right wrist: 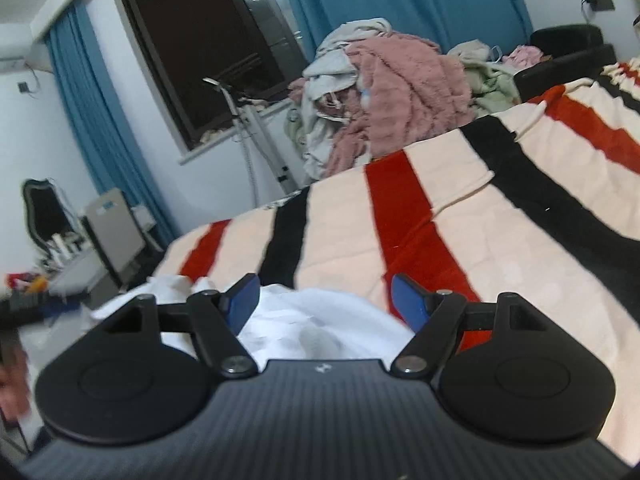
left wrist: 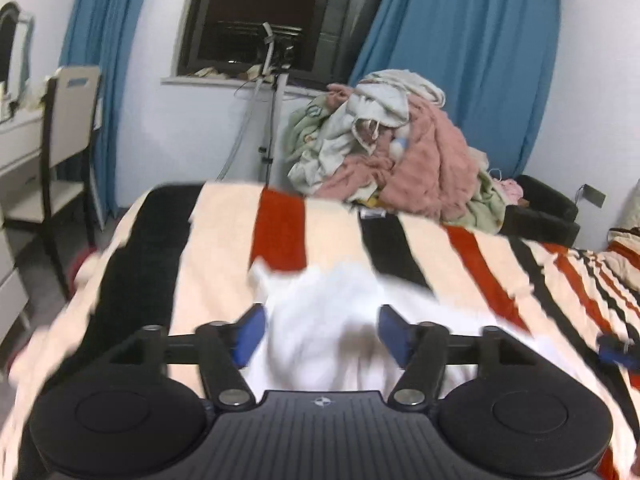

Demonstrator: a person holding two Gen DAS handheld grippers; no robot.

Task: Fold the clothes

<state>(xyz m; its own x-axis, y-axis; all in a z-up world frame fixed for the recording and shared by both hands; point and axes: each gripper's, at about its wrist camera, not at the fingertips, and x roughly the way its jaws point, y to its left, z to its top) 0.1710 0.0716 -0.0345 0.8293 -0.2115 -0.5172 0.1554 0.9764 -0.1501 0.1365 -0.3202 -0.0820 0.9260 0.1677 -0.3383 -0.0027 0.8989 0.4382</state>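
Both claws, left claw (left wrist: pixel 321 330) and right claw (right wrist: pixel 324 300), stood spread over a blurred white garment (left wrist: pixel 320 312) whose 6 o'clock edge was hidden.

White walls (left wrist: pixel 188 128) carry a dark window (left wrist: pixel 256 16) flanked by blue curtains (left wrist: pixel 472 56). A chair (left wrist: pixel 68 128) stands at the bed's (left wrist: pixel 224 240) left edge.

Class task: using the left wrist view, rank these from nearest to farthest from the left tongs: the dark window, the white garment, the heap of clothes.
1. White garment: on the striped bed, between the open left tongs.
2. Heap of clothes: beyond the bed, right of centre.
3. Dark window: in the back wall.
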